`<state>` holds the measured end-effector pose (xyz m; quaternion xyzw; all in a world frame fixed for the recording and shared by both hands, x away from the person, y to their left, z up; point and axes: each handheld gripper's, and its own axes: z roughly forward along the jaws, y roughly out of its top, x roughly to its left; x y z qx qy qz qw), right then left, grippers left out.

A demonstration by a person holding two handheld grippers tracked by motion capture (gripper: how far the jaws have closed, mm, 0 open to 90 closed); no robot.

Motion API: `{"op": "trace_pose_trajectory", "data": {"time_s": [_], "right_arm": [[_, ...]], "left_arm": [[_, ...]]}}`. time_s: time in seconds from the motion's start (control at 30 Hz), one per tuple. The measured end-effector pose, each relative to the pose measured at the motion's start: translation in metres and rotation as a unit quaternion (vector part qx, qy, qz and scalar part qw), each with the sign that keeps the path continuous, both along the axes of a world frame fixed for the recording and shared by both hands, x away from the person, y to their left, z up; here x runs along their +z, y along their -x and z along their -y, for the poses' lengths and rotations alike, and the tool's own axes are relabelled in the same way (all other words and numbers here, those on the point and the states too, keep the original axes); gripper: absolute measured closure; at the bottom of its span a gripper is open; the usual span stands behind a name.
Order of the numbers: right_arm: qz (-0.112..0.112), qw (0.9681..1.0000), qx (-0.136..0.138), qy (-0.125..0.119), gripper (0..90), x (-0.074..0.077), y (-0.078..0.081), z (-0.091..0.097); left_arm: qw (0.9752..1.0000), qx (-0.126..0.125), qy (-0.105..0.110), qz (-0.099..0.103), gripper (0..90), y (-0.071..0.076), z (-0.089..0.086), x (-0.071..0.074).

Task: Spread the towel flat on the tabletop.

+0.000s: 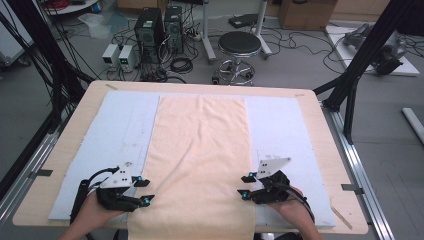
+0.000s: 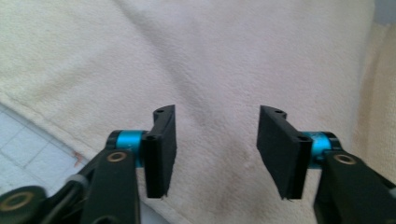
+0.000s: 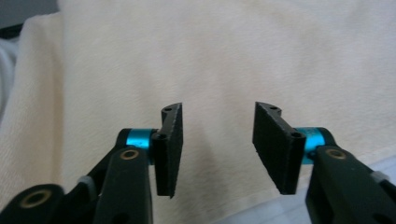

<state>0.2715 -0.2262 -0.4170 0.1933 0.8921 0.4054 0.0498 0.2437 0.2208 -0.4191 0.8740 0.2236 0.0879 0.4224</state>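
Note:
A long cream towel [image 1: 200, 150] lies flat down the middle of a pale blue mat [image 1: 120, 130], its near end hanging over the table's front edge. My left gripper [image 1: 144, 191] sits at the towel's left edge near the front, jaws apart and pointing right. In the left gripper view the towel [image 2: 224, 60] lies beyond the open gripper [image 2: 215, 149], nothing between the pads. My right gripper [image 1: 245, 186] sits at the towel's right edge, pointing left. The right gripper view has the towel [image 3: 224, 60] past the open gripper [image 3: 218, 148], with no cloth pinched.
The wooden table [image 1: 65, 135] carries the mat. Behind it on the floor stand a black stool [image 1: 239, 47], computer towers [image 1: 159, 27] and tangled cables. Black frame struts [image 1: 360, 55] rise at the right and left sides.

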Motion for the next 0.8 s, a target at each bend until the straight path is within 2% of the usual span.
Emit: {"op": "trace_pose_trajectory", "data": {"time_s": [0.23, 0.33, 0.5, 0.63, 0.8], "right_arm": [[0.007, 0.9989, -0.047, 0.000, 39.0, 0.003, -0.016, 0.005], [0.010, 0.9976, -0.069, 0.001, 30.8, 0.004, -0.023, 0.006], [0.004, 0.9954, -0.096, -0.002, 24.9, 0.007, -0.037, 0.006], [0.015, 0.9948, -0.101, -0.006, 22.1, 0.011, -0.047, 0.003], [0.014, 0.9943, -0.105, -0.006, 21.3, 0.015, -0.057, -0.003]], "left_arm": [[0.9993, 0.029, 0.021, -0.004, 34.0, -0.018, 0.000, 0.003], [0.9987, 0.044, 0.026, -0.004, 28.1, -0.026, 0.001, 0.004], [0.9979, 0.060, 0.022, -0.008, 21.9, -0.037, 0.000, 0.005], [0.9961, 0.084, 0.028, -0.006, 17.3, -0.044, -0.003, 0.005], [0.9946, 0.099, 0.031, -0.005, 14.9, -0.052, -0.006, 0.005]]}}
